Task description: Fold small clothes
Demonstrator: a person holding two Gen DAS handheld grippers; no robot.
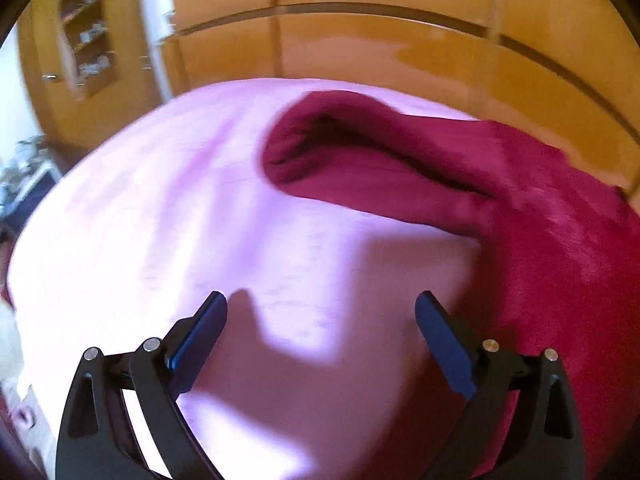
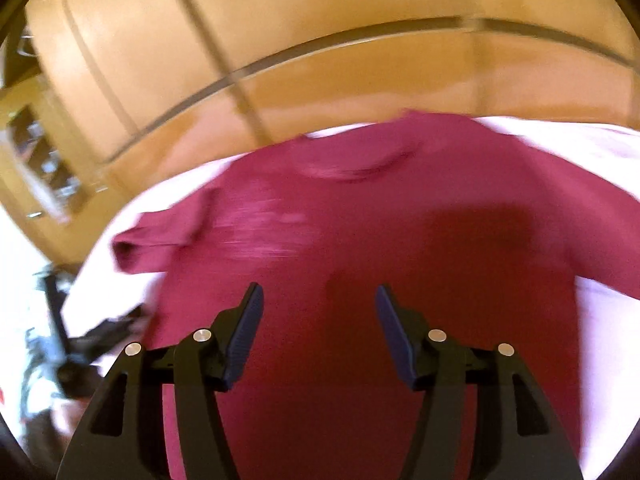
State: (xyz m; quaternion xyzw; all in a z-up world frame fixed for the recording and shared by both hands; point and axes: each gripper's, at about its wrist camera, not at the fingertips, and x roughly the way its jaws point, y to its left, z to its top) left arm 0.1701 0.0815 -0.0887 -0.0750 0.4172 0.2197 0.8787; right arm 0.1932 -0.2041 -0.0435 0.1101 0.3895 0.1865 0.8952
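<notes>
Room: you are facing glossy orange-brown wooden wardrobe doors (image 1: 360,44) behind a bed covered by a pale pink sheet (image 1: 160,208).
Left edge: an open wooden shelf niche with small blurred items (image 1: 86,36) sits in the cabinetry; in your right wrist view a dark, blurred object (image 2: 68,356) lies off the bed's left edge, and you cannot tell what it is.
Task garment: the crimson short-sleeved T-shirt (image 2: 360,240) lies spread on the sheet, neckline toward the wardrobe.
Left gripper (image 1: 321,306): your tongs stand wide apart over bare sheet with nothing between them; the shirt is to their right.
Right gripper (image 2: 319,294): your tongs are parted above the shirt's body, gripping nothing.
In the way: nothing lies between either gripper and the cloth.
Left view only: one sleeve (image 1: 340,152), its cuff gaping open, and the gripper's shadow on the sheet.
Right view only: the whole shirt front, both sleeves, a smeared pale print on the chest.
</notes>
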